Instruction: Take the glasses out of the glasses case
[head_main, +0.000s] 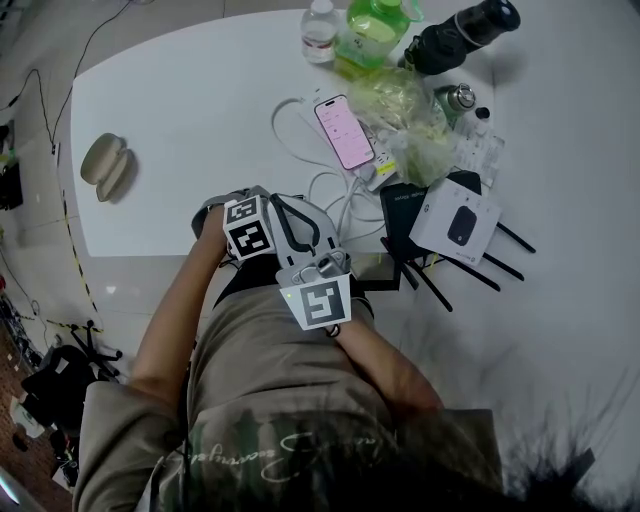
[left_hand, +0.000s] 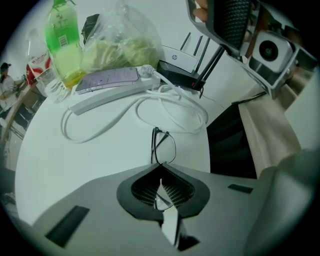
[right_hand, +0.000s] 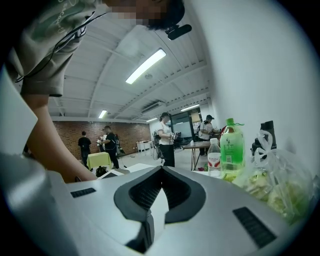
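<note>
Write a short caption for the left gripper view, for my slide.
Left gripper shut on the glasses, white table with a power strip beyond.

Showing thin black rims on the glasses (left_hand: 163, 146), just past the grey, black-padded left gripper (left_hand: 160, 166). Showing beige on the glasses case (head_main: 105, 166), well to that gripper's left. Showing bright green on the bottle (left_hand: 64, 47) ahead, white on the table (left_hand: 90, 160) beneath.

Left gripper (left_hand: 160, 166) jaws closed on glasses (left_hand: 165, 148), frame projecting past the tips over white counter (left_hand: 100, 155); power strip (left_hand: 114, 94) and green bottle (left_hand: 65, 45) beyond.
</note>
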